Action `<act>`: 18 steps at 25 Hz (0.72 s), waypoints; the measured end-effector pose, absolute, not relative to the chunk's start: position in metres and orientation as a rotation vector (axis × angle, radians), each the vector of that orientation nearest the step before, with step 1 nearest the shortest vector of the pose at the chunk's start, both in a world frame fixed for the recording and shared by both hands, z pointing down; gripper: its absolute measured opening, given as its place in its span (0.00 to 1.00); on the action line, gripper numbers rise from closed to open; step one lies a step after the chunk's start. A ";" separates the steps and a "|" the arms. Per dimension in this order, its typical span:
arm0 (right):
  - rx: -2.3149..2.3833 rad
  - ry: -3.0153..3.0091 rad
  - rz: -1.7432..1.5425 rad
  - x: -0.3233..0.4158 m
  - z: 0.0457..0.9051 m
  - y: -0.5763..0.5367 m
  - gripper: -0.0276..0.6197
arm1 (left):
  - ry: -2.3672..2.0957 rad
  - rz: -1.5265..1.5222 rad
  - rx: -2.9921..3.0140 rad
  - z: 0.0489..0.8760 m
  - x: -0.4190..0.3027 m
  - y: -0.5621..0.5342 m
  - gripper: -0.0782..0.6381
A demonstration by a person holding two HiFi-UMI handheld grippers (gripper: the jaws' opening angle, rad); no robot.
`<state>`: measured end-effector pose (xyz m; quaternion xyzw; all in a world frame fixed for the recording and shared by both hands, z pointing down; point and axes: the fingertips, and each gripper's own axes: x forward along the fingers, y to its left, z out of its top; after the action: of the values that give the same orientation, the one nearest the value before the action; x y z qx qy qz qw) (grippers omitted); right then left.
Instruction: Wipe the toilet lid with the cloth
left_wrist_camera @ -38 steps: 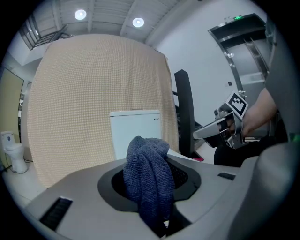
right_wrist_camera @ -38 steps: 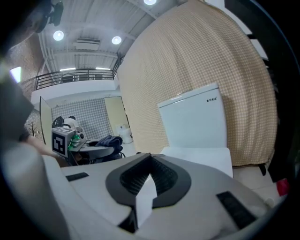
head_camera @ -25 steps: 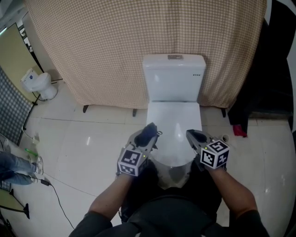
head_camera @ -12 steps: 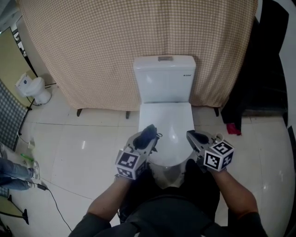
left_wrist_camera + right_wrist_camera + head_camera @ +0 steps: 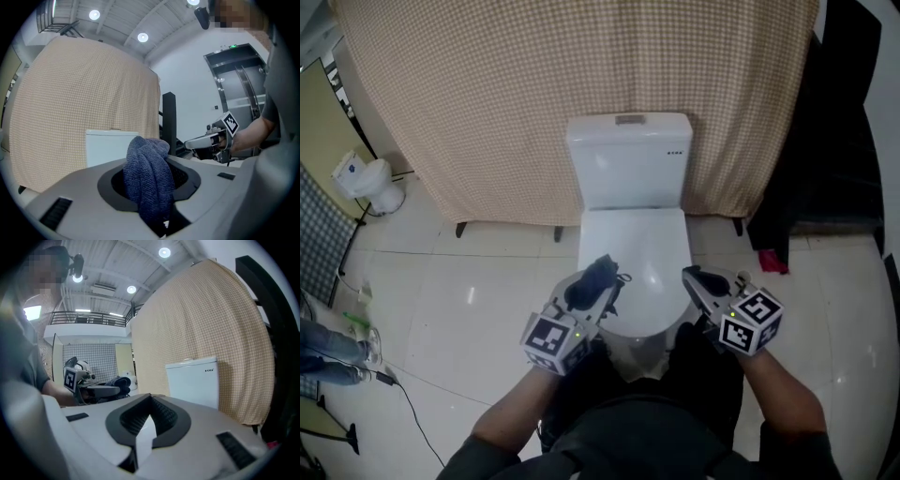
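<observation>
The white toilet has its lid (image 5: 639,253) down, below the tank (image 5: 628,159). My left gripper (image 5: 598,278) hovers over the lid's front left edge, shut on a dark blue cloth (image 5: 590,281). In the left gripper view the cloth (image 5: 149,180) hangs bunched between the jaws of the left gripper (image 5: 152,164), with the tank (image 5: 108,146) behind it. My right gripper (image 5: 697,280) is at the lid's front right edge, shut and empty. The right gripper (image 5: 150,401) shows its pads closed in its own view, with the tank (image 5: 194,380) beyond.
A beige checked curtain (image 5: 572,84) hangs behind the toilet. A small white toilet (image 5: 366,178) stands on the tiled floor at the far left. A cable (image 5: 412,394) runs across the floor at lower left. Dark fabric (image 5: 834,141) hangs at the right.
The head view has shifted, so the toilet sits slightly more to the left. Both grippers have drawn back a little towards me; the cloth stays clamped in the left.
</observation>
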<state>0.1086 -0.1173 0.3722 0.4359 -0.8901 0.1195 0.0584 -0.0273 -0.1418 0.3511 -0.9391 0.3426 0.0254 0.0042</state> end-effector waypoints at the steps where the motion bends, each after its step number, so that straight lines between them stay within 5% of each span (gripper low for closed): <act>1: 1.321 -2.698 0.352 0.109 0.371 -0.117 0.05 | 1.063 0.084 -2.944 0.350 -0.027 -0.139 0.28; 18: 1.325 -2.716 0.345 0.108 0.375 -0.116 0.05 | 1.067 0.093 -2.933 0.347 -0.026 -0.137 0.28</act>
<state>0.1078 -0.1165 0.3750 0.4351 -0.8919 0.1131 0.0498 -0.0263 -0.1369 0.3473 -0.9393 0.3416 0.0297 0.0094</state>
